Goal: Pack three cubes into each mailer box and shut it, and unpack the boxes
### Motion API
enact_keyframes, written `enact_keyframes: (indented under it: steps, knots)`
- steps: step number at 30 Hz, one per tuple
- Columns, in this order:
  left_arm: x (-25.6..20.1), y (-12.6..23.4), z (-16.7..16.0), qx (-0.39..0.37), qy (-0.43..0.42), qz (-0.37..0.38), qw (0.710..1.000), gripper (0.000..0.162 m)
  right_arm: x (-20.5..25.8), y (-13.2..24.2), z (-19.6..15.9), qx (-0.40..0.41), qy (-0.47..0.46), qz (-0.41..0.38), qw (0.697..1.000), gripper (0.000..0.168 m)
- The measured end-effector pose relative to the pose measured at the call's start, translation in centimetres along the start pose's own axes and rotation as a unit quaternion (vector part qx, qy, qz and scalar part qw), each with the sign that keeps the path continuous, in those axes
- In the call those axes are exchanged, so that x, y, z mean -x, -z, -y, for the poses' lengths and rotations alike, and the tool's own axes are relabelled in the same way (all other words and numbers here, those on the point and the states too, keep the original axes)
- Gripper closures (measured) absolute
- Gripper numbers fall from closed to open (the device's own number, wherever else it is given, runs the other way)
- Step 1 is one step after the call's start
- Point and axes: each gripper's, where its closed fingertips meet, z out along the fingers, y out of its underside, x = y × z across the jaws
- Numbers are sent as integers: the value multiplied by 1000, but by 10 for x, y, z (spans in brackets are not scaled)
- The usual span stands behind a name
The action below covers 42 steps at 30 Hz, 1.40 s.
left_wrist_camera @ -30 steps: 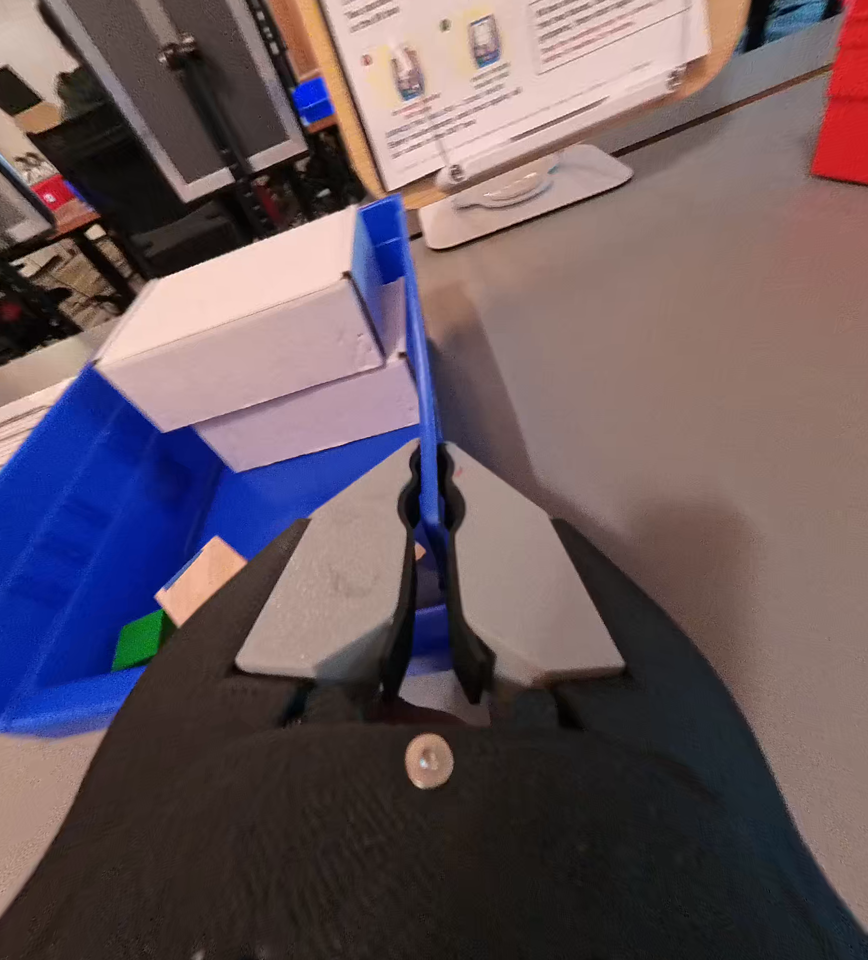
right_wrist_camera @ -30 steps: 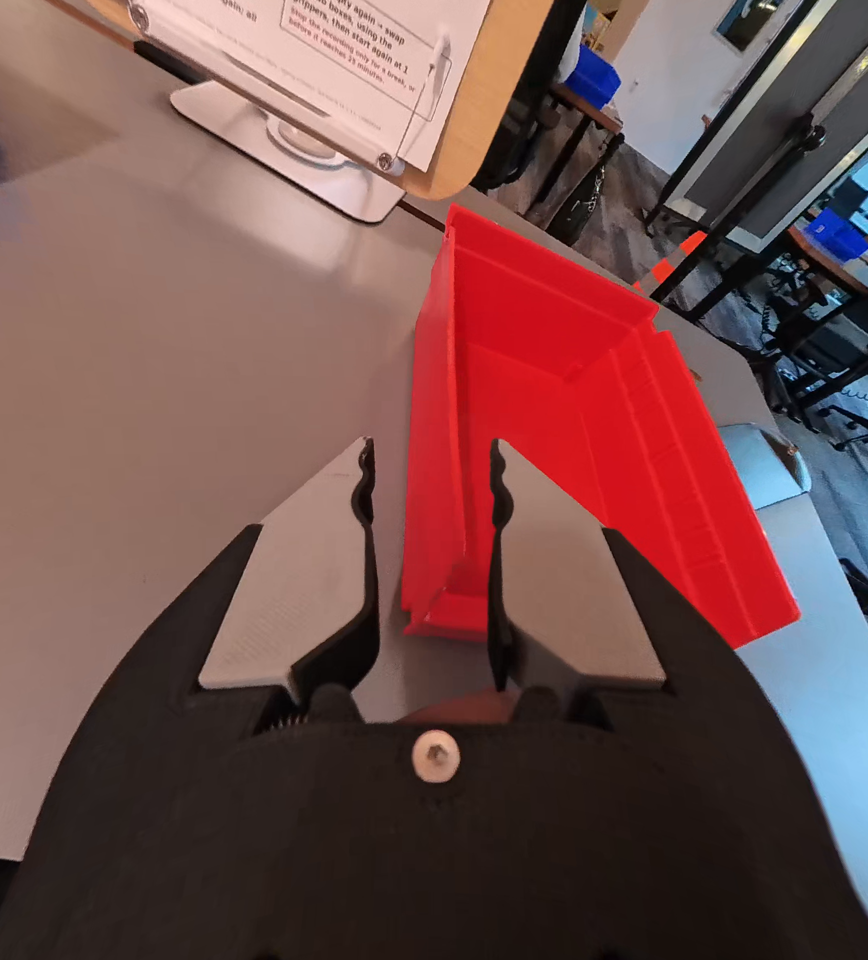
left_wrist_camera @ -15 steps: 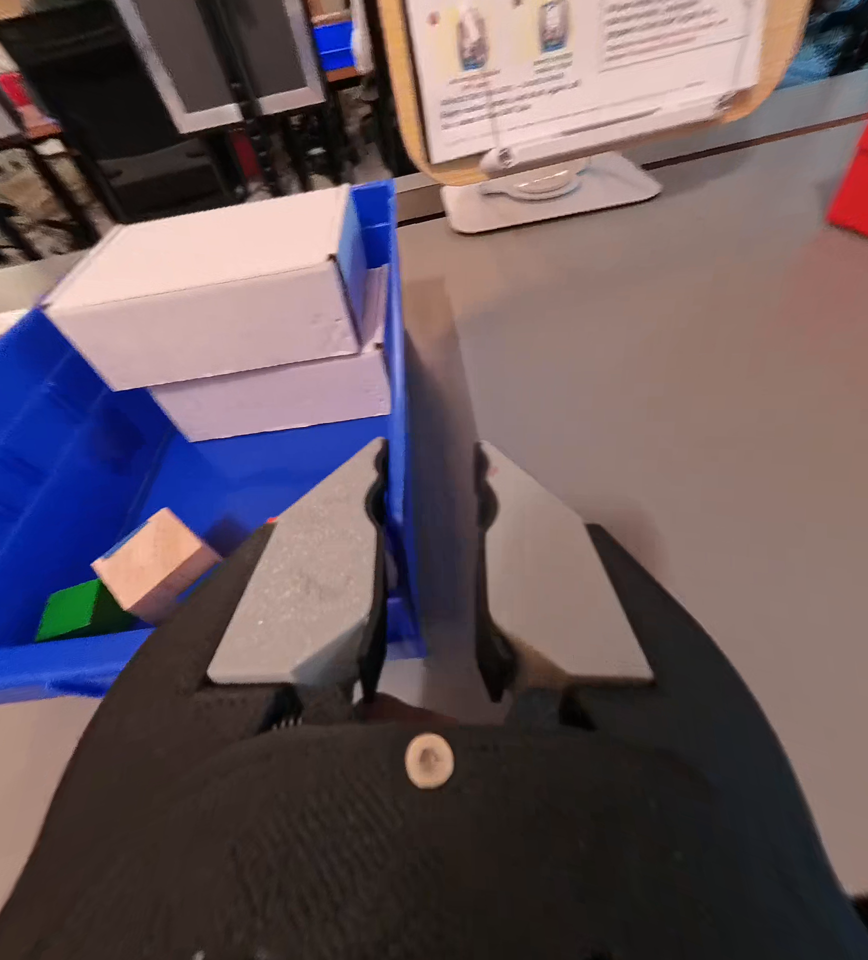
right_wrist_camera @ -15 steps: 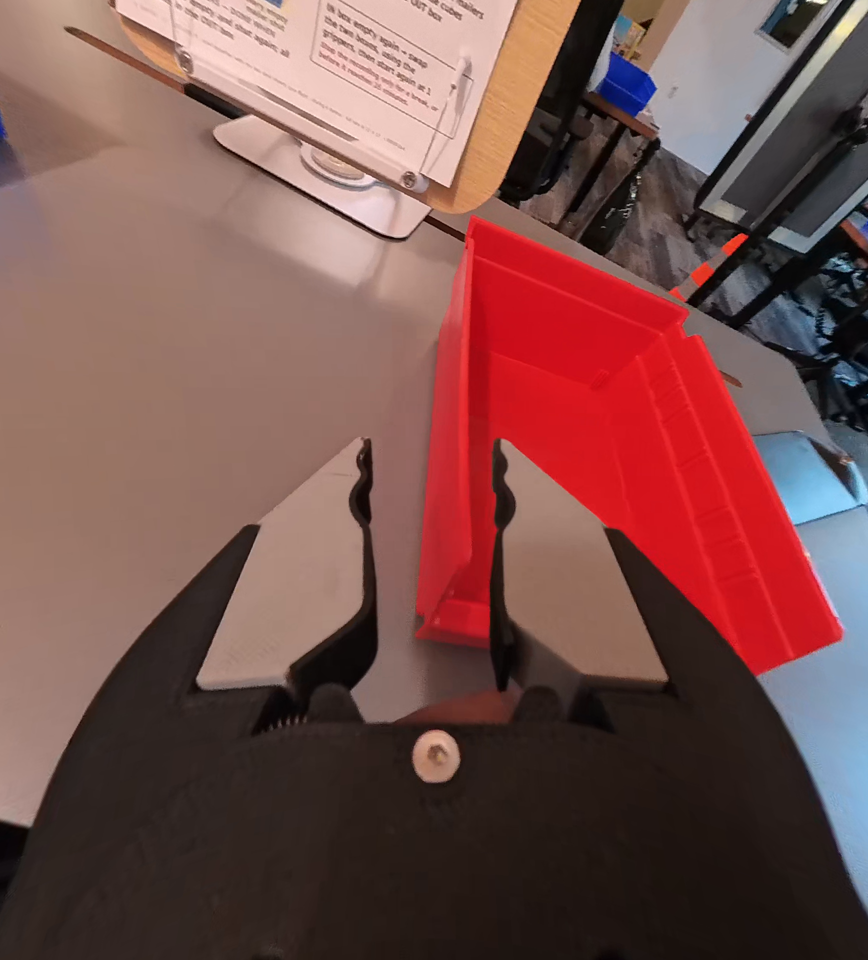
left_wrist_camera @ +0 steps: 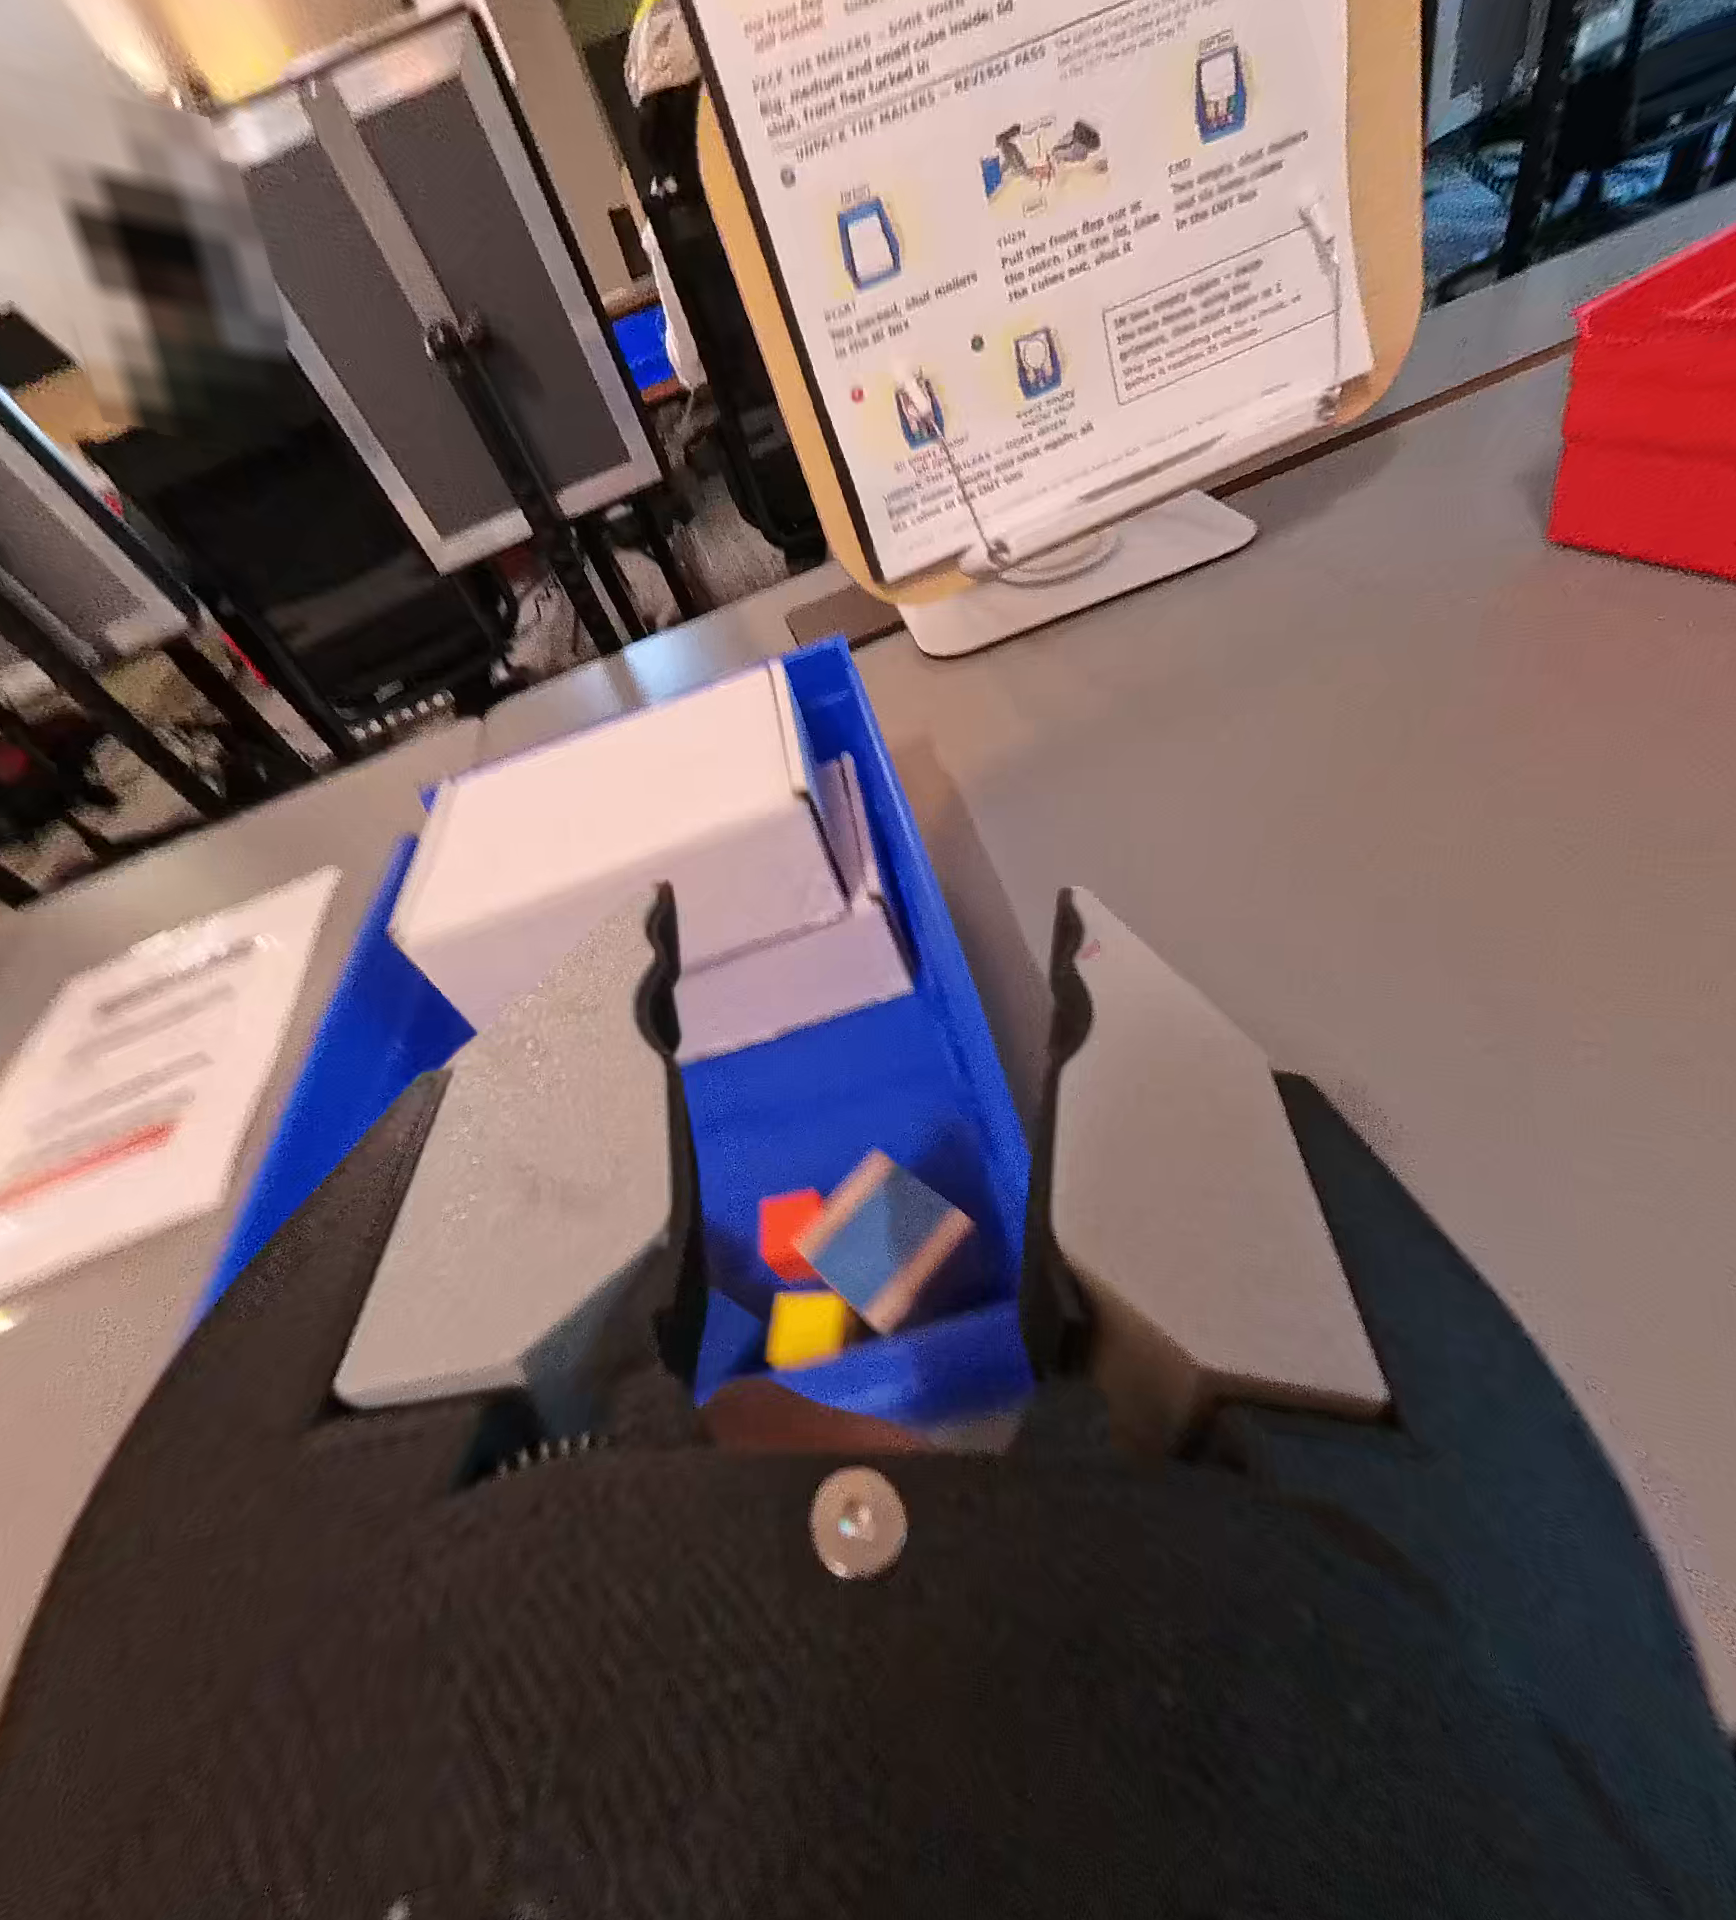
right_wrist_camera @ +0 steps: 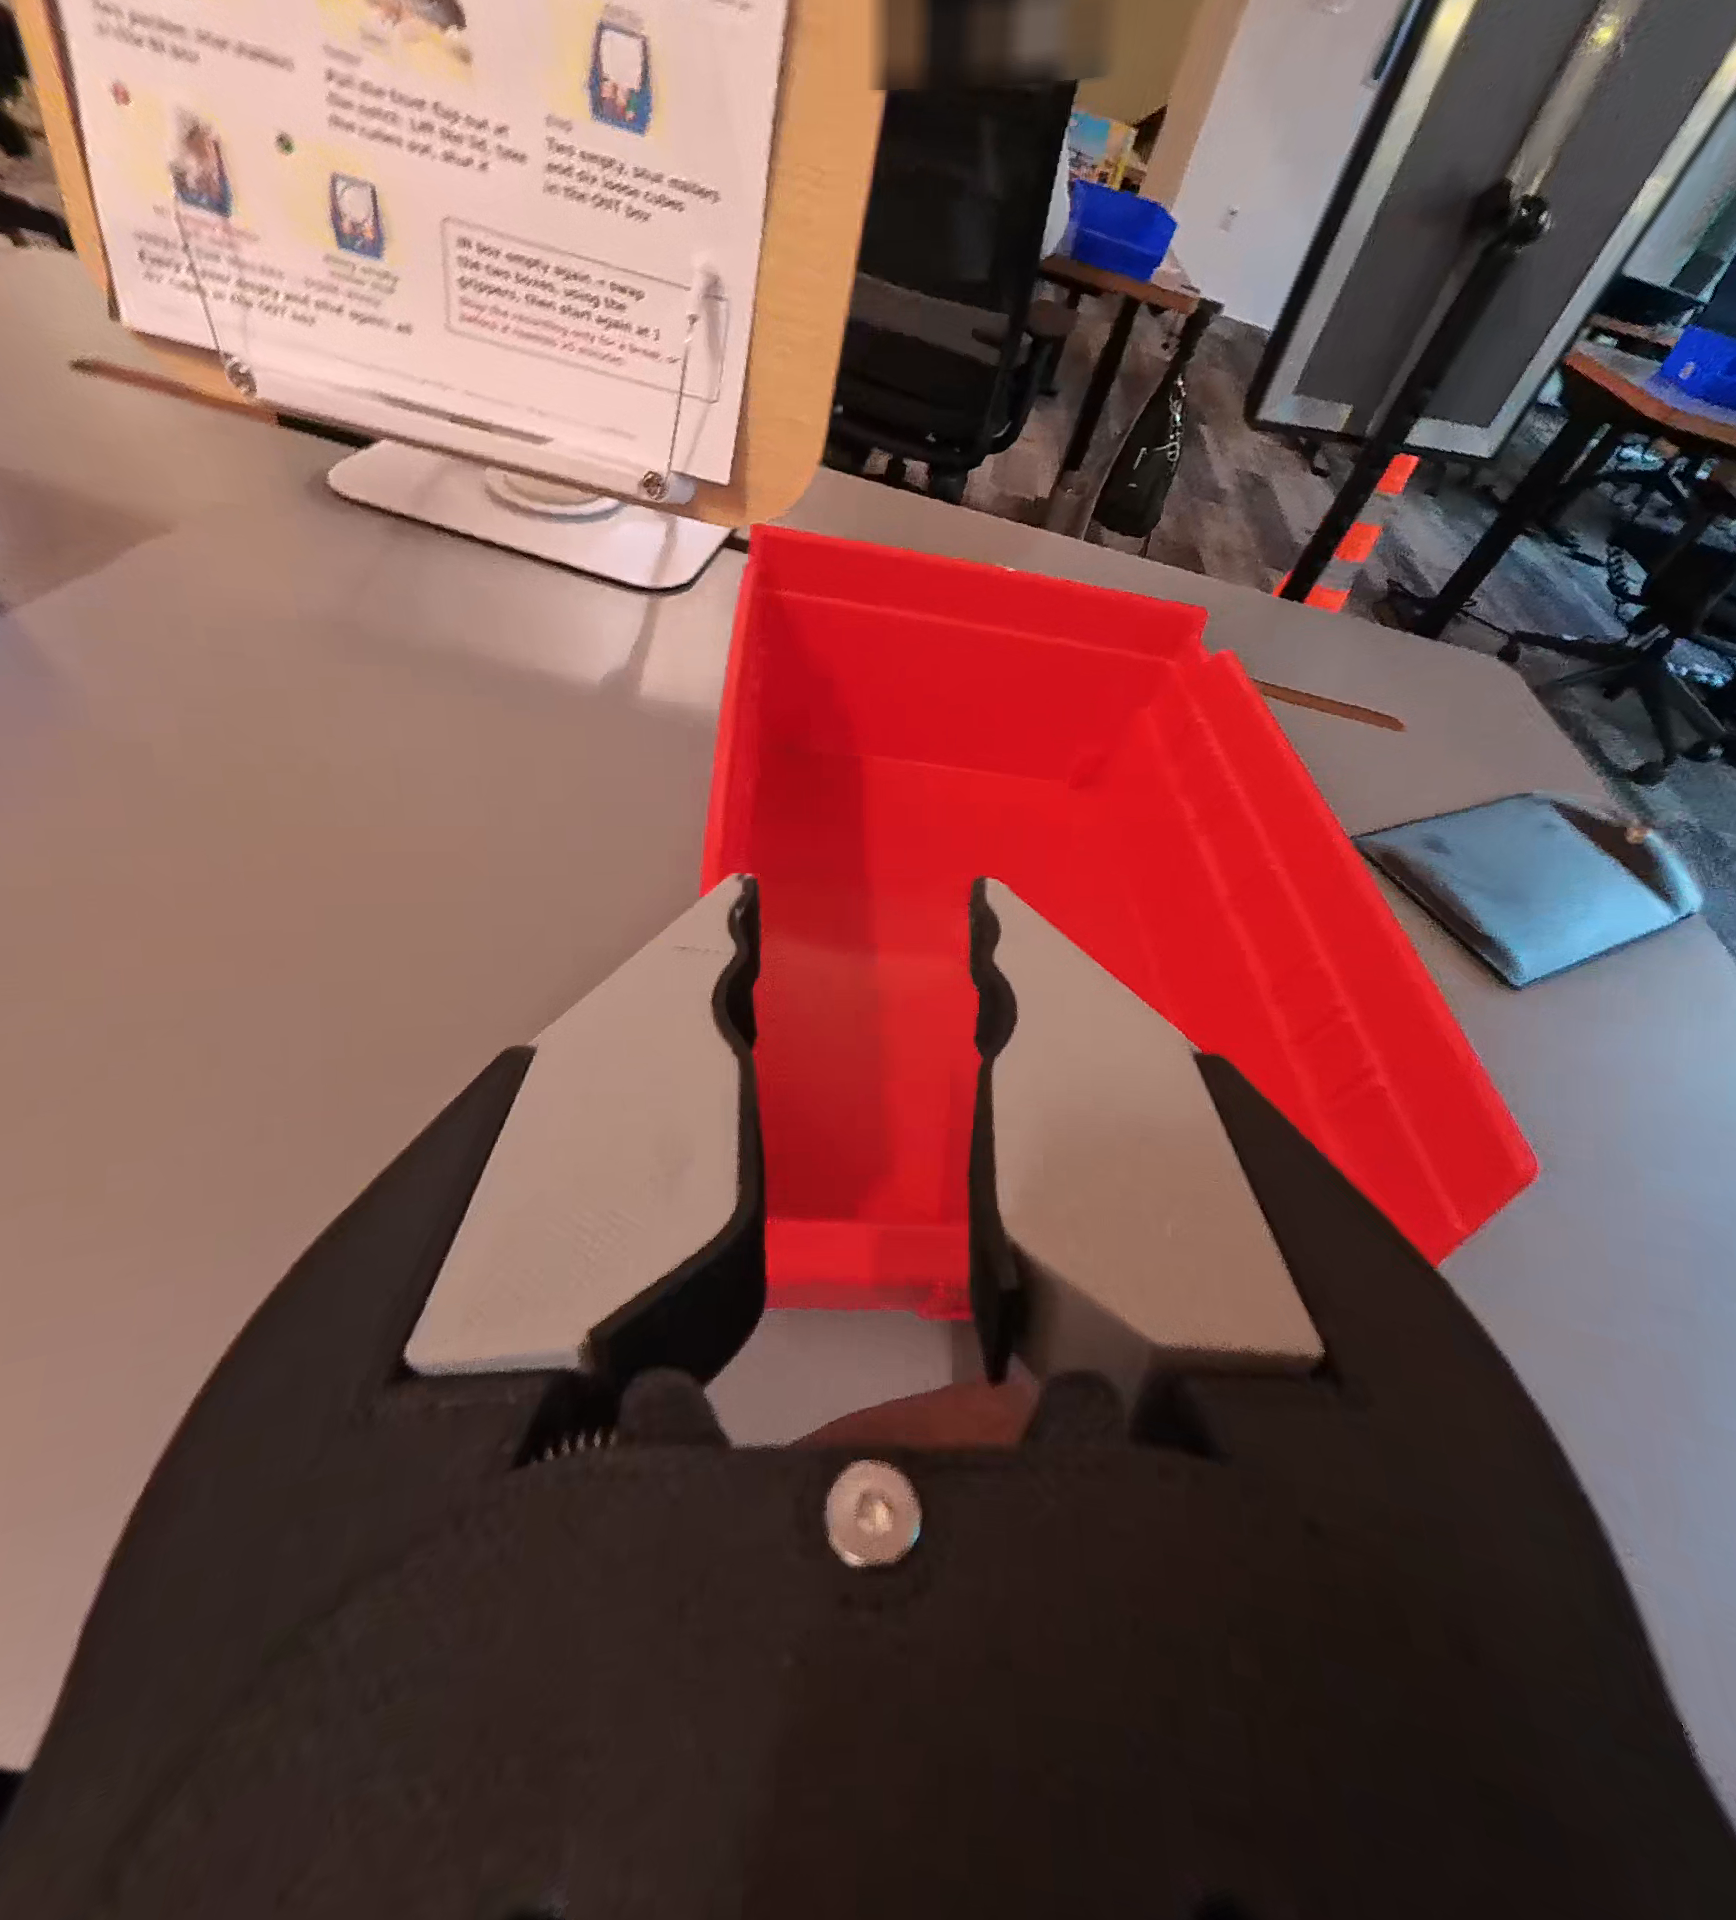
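I have let go of the blue bin (left_wrist_camera: 957, 1039) wall, so my left gripper (left_wrist_camera: 859, 1122) hangs wide and empty above the two shut mailer boxes (left_wrist_camera: 625, 842) and loose cubes (left_wrist_camera: 879, 1247), while my right gripper (right_wrist_camera: 864, 1101), fingers apart, faces the empty red bin (right_wrist_camera: 1259, 935).

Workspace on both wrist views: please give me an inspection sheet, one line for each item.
Surface: grey table.
Job's things: blue bin holds two stacked white mailer boxes, both shut, and loose cubes; red bin shows nothing inside.
Clutter: instruction board on a stand, paper sheet, dark flat pad.
Grippers: left tool open above the blue bin; right tool open above the red bin.
Cables: nothing seen.
Surroundings: office desks, chairs, grey panels.
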Motion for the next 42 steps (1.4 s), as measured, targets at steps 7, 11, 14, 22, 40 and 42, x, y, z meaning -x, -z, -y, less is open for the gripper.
enact_keyframes:
  steps: [7,11,14,22,40,42]
  knots:
    - [61,-84,15,37,-188,0,981,91,-7,-1,0,-2,12,-9,1000,131]
    - [49,-116,-17,92,-284,-74,952,87,-8,-8,-7,9,24,-11,1000,131]
    - [33,-126,-35,99,-318,-121,935,89,-13,-13,-12,18,33,-16,999,131]
    - [71,-136,-77,133,-508,-63,849,85,-23,-15,-15,19,29,-21,999,131]
    - [124,-120,-73,149,-552,7,821,105,-24,-12,-10,7,31,-15,999,131]
    - [124,-115,-63,141,-542,15,829,105,-22,-10,-9,5,32,-13,999,131]
